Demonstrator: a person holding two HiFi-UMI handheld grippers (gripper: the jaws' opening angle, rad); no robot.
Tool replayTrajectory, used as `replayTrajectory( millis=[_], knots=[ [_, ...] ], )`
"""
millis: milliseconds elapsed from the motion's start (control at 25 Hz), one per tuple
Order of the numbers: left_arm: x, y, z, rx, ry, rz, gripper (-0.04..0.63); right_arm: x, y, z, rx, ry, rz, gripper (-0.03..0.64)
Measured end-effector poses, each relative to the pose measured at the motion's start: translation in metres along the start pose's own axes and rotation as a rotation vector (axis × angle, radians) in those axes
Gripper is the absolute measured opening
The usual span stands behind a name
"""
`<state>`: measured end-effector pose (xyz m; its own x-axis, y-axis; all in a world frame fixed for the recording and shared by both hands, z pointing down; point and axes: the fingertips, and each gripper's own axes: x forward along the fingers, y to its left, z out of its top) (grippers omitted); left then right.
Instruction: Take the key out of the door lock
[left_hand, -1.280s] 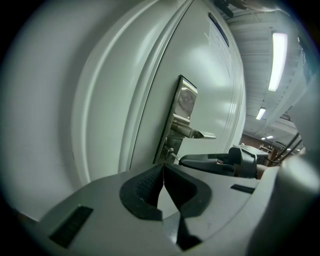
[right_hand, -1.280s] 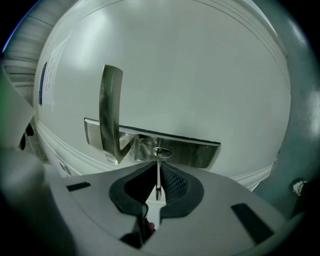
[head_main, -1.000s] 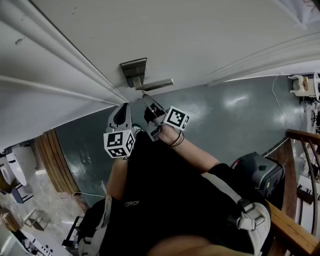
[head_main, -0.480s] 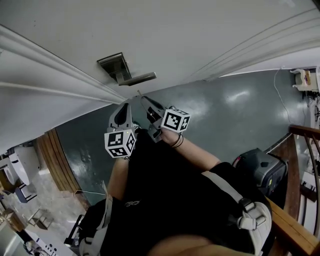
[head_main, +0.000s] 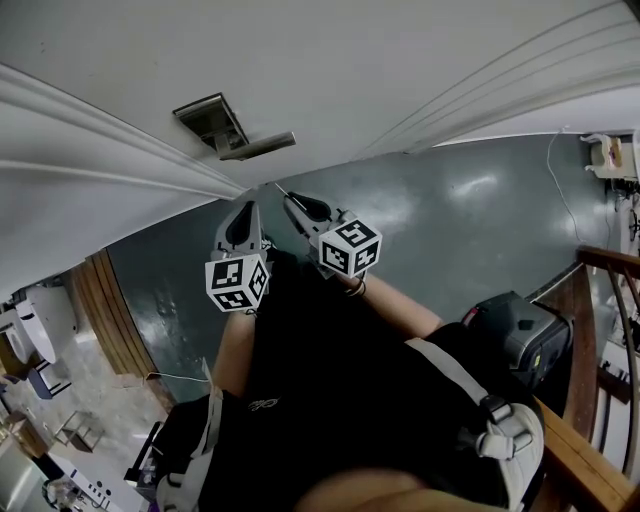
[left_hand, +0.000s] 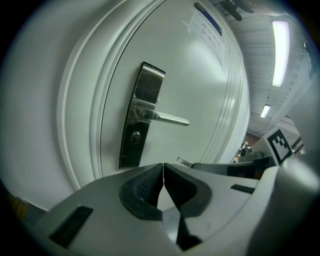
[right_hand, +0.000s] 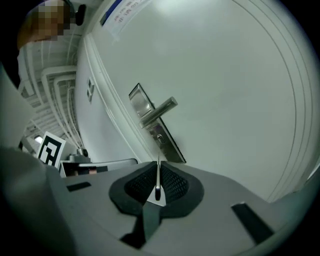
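Fingers of the left gripper (left_hand: 163, 167) are pressed together with nothing between them, pointing at the door (left_hand: 200, 75). Ahead of them and a little to the left is the lock plate (left_hand: 142, 117). Its handle (left_hand: 170, 119) sticks out level, and the keyhole (left_hand: 135, 137) below it is bare. The key (right_hand: 158, 187) is out of the lock. It stands edge-on between the fingers of the right gripper (right_hand: 158, 168), which are closed on it, and its blade pokes out past their tips toward the plate, clear of the door. The removal looks done. What counts now, I judge, is a firm, steady pinch so the thin key cannot swivel or slip. The pull should go straight back from the keyhole, with no sideways swing into the handle or the left fingers just beside. Count: two grippers, one key, one lock plate with one handle and one keyhole, one door.
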<state>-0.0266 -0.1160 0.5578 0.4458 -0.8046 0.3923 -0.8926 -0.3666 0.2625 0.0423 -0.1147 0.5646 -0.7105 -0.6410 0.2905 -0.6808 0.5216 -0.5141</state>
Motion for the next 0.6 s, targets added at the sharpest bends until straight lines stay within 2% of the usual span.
replayTrajectory(
  millis=[320, 600],
  knots=[
    [-0.007, -0.009, 0.005, 0.008, -0.022, 0.007, 0.025, -0.015, 0.014, 0.016, -0.211, -0.008, -0.022, 0.031],
    [-0.022, -0.018, 0.037, 0.023, -0.100, 0.007, 0.025, -0.037, 0.026, 0.049, -0.313, -0.089, -0.039, 0.031]
  ],
)
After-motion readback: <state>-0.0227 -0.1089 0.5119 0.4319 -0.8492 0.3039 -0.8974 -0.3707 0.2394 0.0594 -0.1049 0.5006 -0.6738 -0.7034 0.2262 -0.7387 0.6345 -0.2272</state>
